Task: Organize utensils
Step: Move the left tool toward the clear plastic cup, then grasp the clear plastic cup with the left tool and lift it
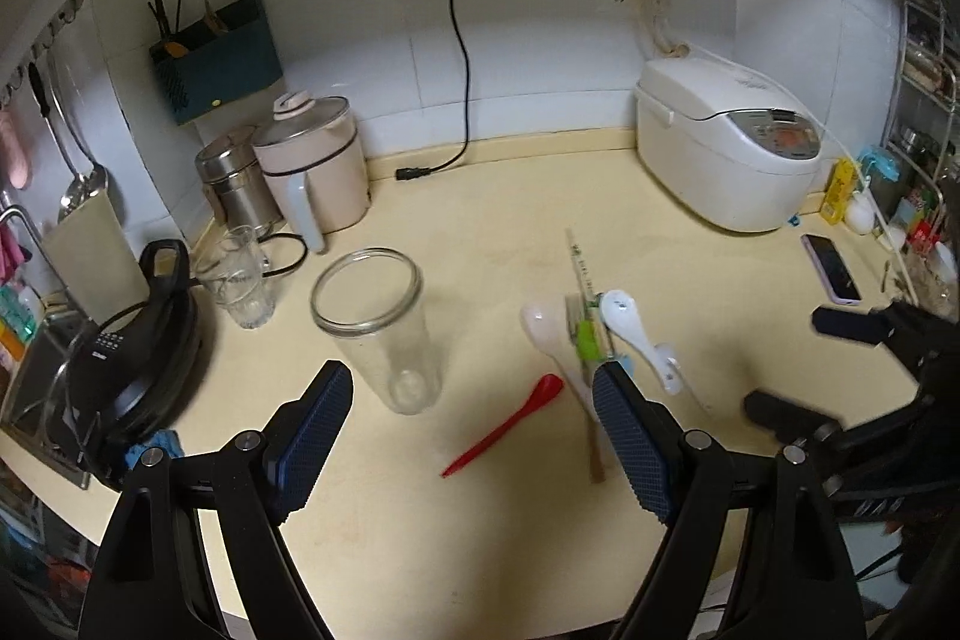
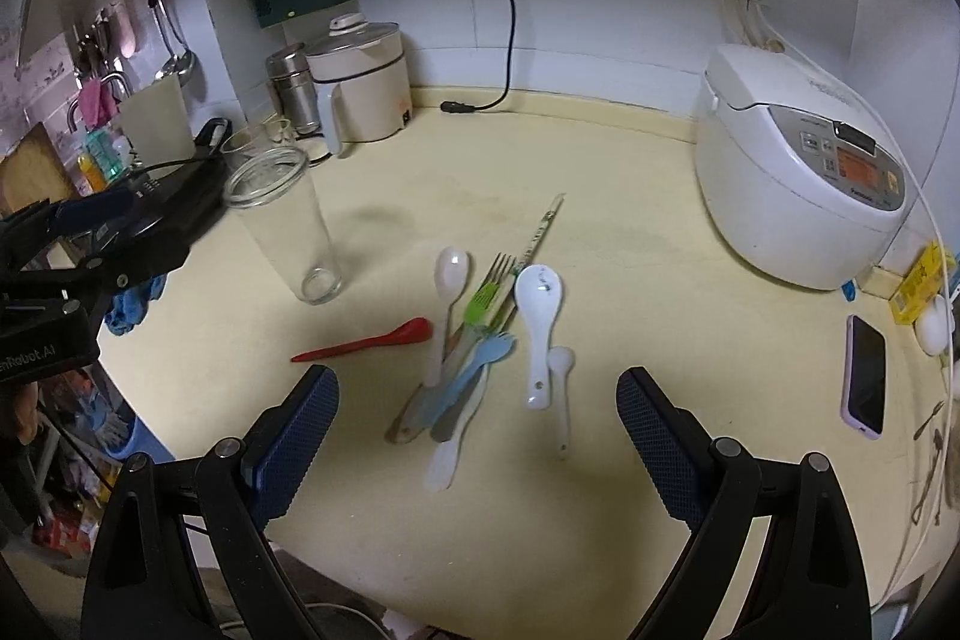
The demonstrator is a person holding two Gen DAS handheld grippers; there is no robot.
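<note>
A tall clear glass jar (image 2: 282, 226) stands empty on the pale yellow worktop (image 2: 630, 370). To its right, a loose pile of utensils lies flat: a red plastic spoon (image 2: 366, 340), a white ceramic spoon (image 2: 538, 316), a green-handled metal fork (image 2: 487, 298) and others. Both the left tongs (image 1: 474, 430) and right tongs (image 2: 477, 424) are spread wide, holding nothing. Sorting seemingly has not begun; every utensil remains to be placed.

White rice cooker (image 2: 804, 172) back right; phone (image 2: 866, 384) nearby; kettle (image 2: 363, 82) and black griddle (image 1: 135, 358) left.
</note>
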